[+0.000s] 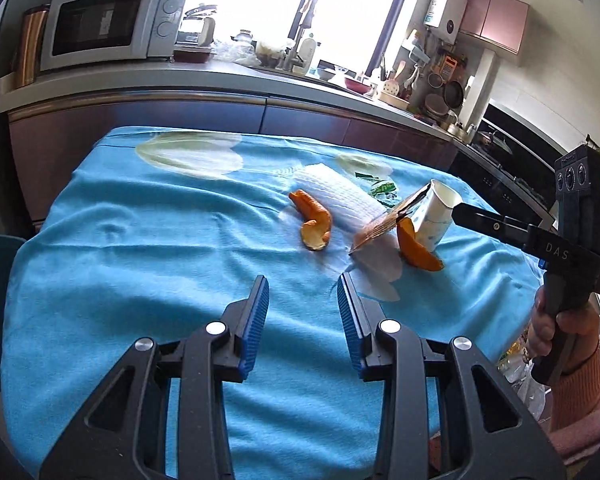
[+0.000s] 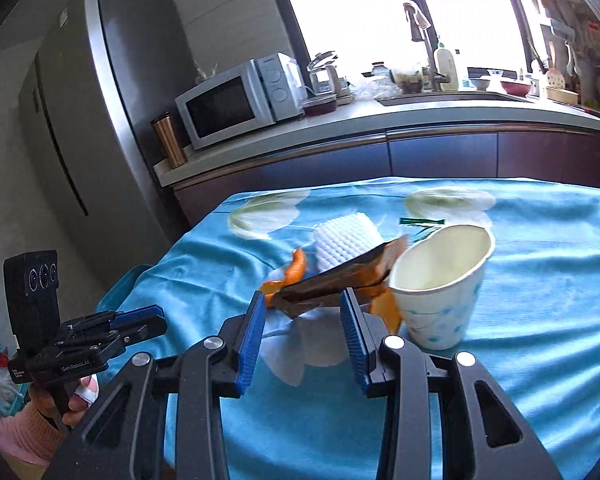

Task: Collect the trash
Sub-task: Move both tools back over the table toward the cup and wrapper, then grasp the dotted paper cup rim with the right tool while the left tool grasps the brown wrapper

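The trash sits in a little pile on the blue cloth (image 1: 140, 240) over the counter: a paper cup (image 2: 440, 292) standing tipped, a brown wrapper (image 2: 332, 280) leaning on it, two bits of orange peel (image 1: 314, 222), a white foam fruit net (image 1: 340, 196) and a small green scrap (image 1: 382, 188) farther back.

The right tool (image 2: 304, 320) is wide open and right at the near end of the wrapper, with nothing held yet. The left tool (image 1: 303, 304) is open too and hangs over bare cloth, near the pile but apart from it.

I think the step is the first pick-up, not yet done. Next the right tool needs to slide in a bit and shut on the wrapper (gently, or the cup may fall). No bin shows clearly.
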Available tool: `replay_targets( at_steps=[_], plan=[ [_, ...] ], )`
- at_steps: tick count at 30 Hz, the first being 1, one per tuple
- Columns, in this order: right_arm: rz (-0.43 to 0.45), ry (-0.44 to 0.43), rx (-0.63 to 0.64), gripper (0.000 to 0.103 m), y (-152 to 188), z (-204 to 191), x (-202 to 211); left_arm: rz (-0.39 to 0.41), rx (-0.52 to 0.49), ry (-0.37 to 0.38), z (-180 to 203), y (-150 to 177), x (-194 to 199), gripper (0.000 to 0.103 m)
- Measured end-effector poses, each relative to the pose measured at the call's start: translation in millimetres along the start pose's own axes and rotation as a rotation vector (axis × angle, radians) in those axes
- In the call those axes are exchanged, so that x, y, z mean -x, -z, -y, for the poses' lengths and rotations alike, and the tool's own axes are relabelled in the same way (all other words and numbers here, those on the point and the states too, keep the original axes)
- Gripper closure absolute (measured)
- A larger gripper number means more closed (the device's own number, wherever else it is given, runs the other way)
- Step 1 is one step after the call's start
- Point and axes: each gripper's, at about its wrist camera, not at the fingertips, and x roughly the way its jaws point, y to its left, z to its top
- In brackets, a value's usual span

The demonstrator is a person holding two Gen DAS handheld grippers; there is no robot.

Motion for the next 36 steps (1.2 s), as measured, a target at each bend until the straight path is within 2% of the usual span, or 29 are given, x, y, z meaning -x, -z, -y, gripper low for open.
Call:
replay_targets(
  at_steps=[6, 17, 27, 36],
  plan=[
    [0.033, 0.065, -0.019, 0.066, -4.6, 24.2, 11.5, -0.011, -0.040, 0.026, 20.4, -10.6, -17.1, 0.068],
    [0.045, 0.113, -0.062, 0.066, -9.0, 49.8, 9.4, -0.037, -0.105, 0.063, 50.0, -27.3, -48.8, 0.068],
    [0.020, 0.134, -0.125, 0.066, -20.1, 75.4, -5.3, -0.064, -0.144, 0.050, 67.0, -36.5, -77.4, 0.068],
    [-0.020, 0.141, -0.151, 0.067, -15.6, 89.8, -8.7, -0.082, -0.166, 0.043, 73.0, -42.9, -95.7, 0.068]
  ],
)
